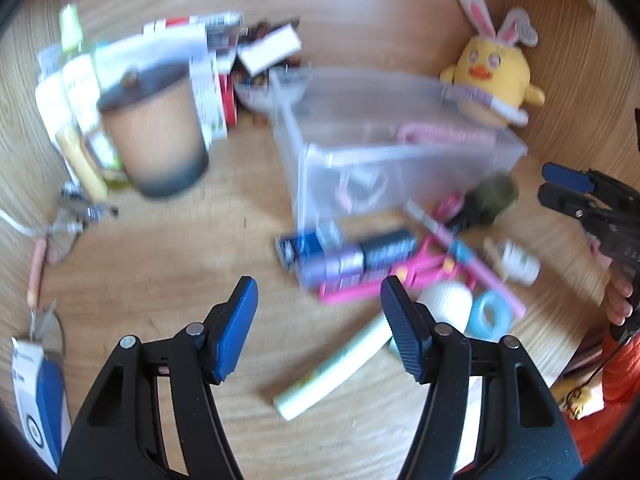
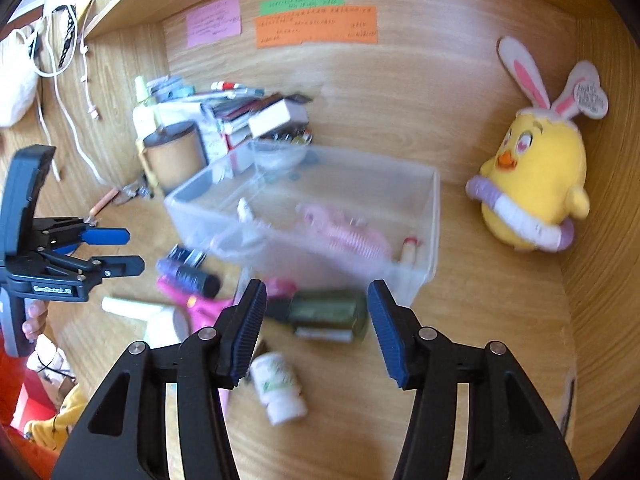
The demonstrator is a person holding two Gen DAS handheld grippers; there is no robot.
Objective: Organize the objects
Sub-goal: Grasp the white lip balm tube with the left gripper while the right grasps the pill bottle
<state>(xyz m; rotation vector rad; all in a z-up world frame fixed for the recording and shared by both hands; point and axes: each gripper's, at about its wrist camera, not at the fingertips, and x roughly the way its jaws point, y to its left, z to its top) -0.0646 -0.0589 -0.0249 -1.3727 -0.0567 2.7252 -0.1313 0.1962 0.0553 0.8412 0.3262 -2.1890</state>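
Note:
A clear plastic bin [image 1: 400, 148] [image 2: 424, 216] sits on the wooden desk with a pink coiled item [image 2: 344, 236] inside. In front of it lie a dark green bottle [image 2: 332, 312] [image 1: 492, 196], a small white bottle [image 2: 280, 388] [image 1: 520, 264], a purple-and-black tube [image 1: 352, 256] [image 2: 188, 276], a pink plastic item [image 1: 400, 276], a pale green tube [image 1: 336, 372] and a blue tape ring [image 1: 490, 314]. My left gripper [image 1: 320, 332] is open and empty above the desk, left of the pale green tube. My right gripper [image 2: 316, 328] is open and empty, just before the green bottle.
A brown cup [image 1: 156, 136] [image 2: 176, 156] and a pile of boxes and tubes [image 1: 208, 64] stand at the back left. A yellow chick plush [image 1: 492, 76] [image 2: 536, 184] leans at the back right. Sticky notes [image 2: 316, 26] hang on the back wall. Keys [image 1: 76, 212] lie at the left.

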